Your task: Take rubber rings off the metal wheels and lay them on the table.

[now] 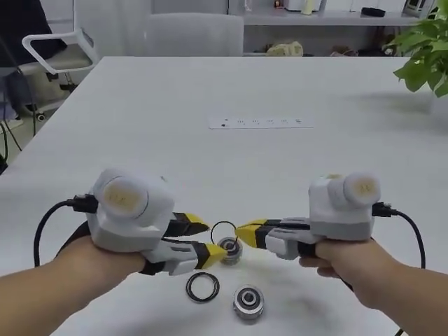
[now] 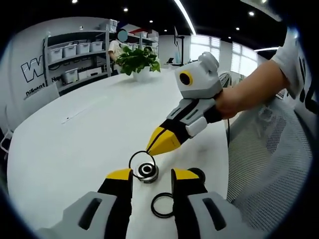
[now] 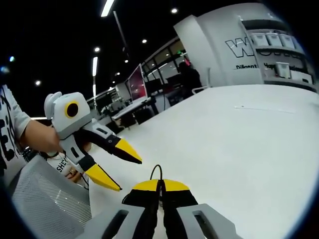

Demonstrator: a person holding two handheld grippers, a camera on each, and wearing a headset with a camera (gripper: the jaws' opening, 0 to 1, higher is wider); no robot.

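My right gripper is shut on a thin black rubber ring, holding it upright just above a metal wheel. In the left gripper view the ring hangs from the right gripper right over the wheel, which sits between the open jaws of my left gripper. I cannot tell whether ring and wheel touch. A loose ring lies flat on the table beside a second wheel. The right gripper view shows the held ring edge-on at my shut right gripper, with the left gripper open.
The white table stretches far ahead, with a flush socket strip at its middle. A potted plant stands at the far right corner, and chairs at the far left. A mesh chair back is close to the near edge.
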